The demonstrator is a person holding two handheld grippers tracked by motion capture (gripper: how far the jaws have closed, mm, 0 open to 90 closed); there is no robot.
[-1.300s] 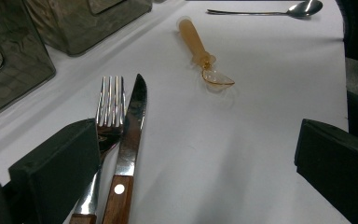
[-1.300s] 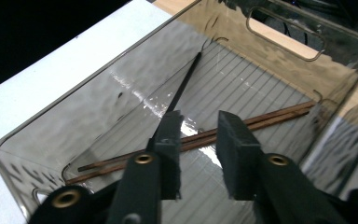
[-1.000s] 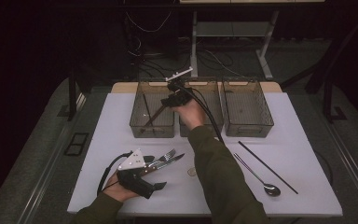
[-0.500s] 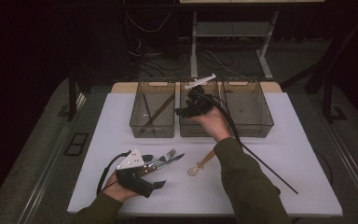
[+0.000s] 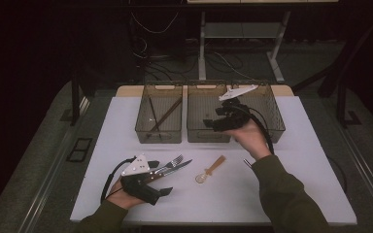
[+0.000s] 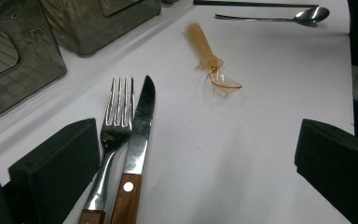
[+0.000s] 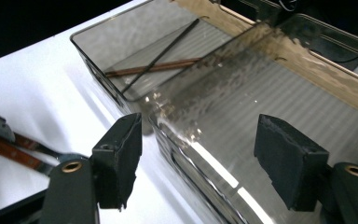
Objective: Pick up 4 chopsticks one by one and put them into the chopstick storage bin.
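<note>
Near the table's front left corner in the high view, the left gripper (image 5: 167, 191) rests beside fork (image 5: 171, 164) and knife (image 5: 179, 165); the right gripper (image 5: 209, 122), its jaws just opening and empty, hangs over the middle bin (image 5: 194, 132). 
Left gripper view: jaws wide, fork (image 6: 116, 114) and knife (image 6: 141, 116) between them, untouched. 
Right gripper view: wide, empty jaws above the middle bin's front wall (image 7: 200, 154).
</note>
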